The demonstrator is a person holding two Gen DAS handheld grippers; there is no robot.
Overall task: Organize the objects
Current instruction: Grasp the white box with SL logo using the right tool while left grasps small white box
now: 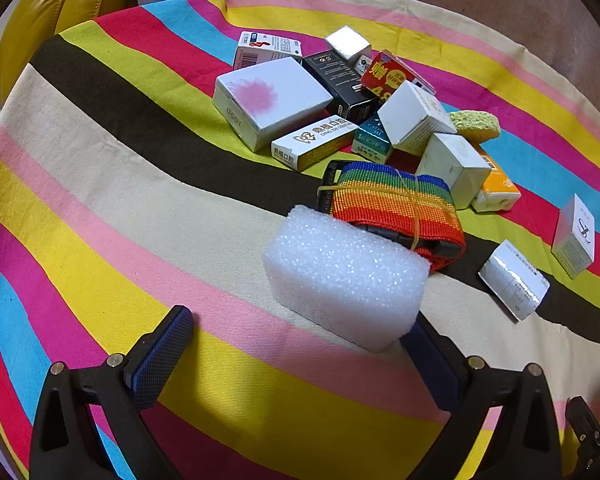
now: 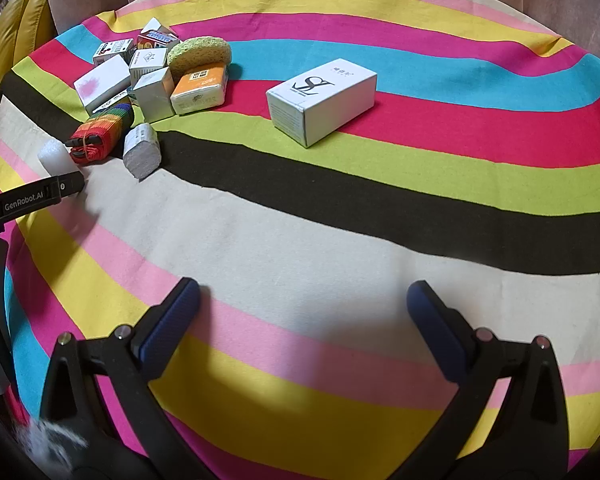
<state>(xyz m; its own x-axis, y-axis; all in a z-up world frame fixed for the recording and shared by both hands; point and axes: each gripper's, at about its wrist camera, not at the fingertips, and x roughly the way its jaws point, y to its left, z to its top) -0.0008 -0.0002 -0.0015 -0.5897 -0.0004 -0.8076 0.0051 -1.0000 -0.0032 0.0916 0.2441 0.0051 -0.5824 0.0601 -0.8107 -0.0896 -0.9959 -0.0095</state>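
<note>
A white foam block (image 1: 342, 276) lies on the striped cloth just ahead of my left gripper (image 1: 300, 340), which is open; its right finger touches or sits beside the block's near corner. A rainbow strap roll (image 1: 396, 208) lies right behind the block. A pile of small boxes (image 1: 276, 100) sits further back. My right gripper (image 2: 304, 312) is open and empty over the cloth. A white box with a black logo (image 2: 324, 100) lies ahead of it. The foam block (image 2: 56, 158) and the left gripper's finger (image 2: 32, 196) show at the far left.
A yellow-green sponge (image 1: 476, 126) and an orange pack (image 1: 496, 188) lie at the pile's right. A small white box (image 1: 514, 286) and the logo box (image 1: 576, 236) lie to the right. A yellow leather seat (image 1: 40, 12) stands beyond the cloth's left edge.
</note>
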